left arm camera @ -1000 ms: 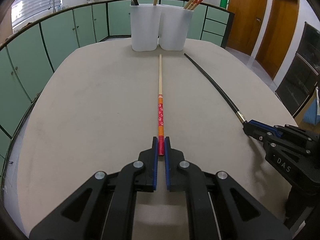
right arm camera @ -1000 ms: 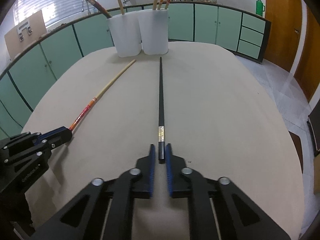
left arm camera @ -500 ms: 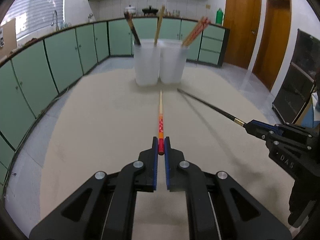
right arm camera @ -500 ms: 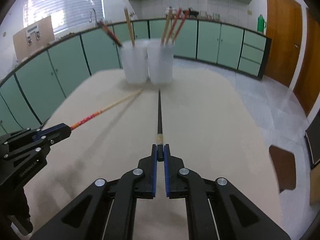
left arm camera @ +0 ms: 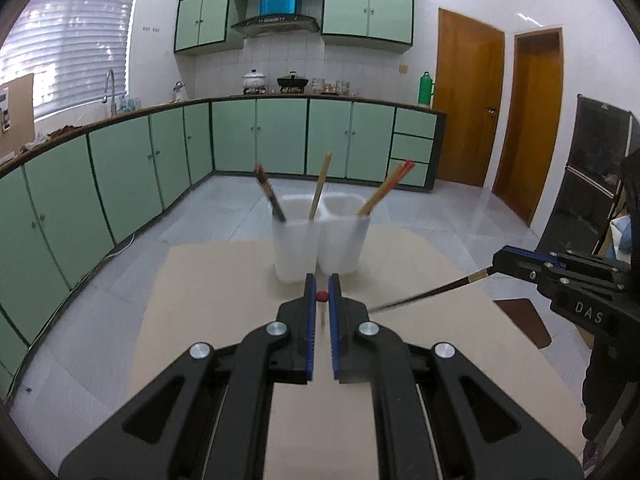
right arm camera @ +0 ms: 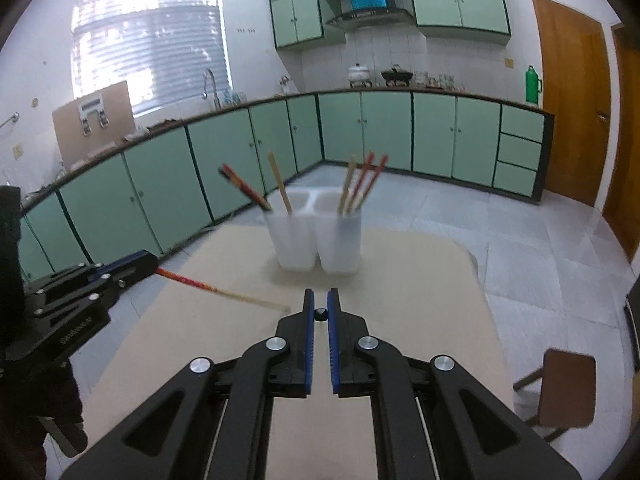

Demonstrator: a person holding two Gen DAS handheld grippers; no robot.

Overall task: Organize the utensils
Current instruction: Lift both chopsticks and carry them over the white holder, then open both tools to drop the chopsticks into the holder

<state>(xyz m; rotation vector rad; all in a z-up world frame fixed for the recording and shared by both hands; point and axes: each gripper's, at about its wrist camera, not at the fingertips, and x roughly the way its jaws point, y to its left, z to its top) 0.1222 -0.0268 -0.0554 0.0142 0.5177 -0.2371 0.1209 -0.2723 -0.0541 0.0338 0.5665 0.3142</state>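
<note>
My left gripper point(left arm camera: 321, 297) is shut on the red end of a red-and-bamboo chopstick point(left arm camera: 321, 296), which points away and down; its length shows in the right wrist view point(right arm camera: 224, 290). My right gripper point(right arm camera: 320, 314) is shut on the butt of a black chopstick point(right arm camera: 320, 313), seen sideways in the left wrist view point(left arm camera: 424, 297). Both are lifted above the beige table point(left arm camera: 208, 280). Two white cups point(left arm camera: 320, 240) stand ahead at the far end, with several chopsticks in them. The left gripper also shows in the right wrist view point(right arm camera: 148, 266), and the right gripper in the left wrist view point(left arm camera: 498, 260).
Green kitchen cabinets point(left arm camera: 120, 168) run behind the table. A brown stool point(right arm camera: 560, 392) stands on the floor to the table's right. Wooden doors point(left arm camera: 468, 104) are at the far right.
Both grippers have risen and tilted up, lifting their chopsticks off the table. The cups now sit lower in both views.
</note>
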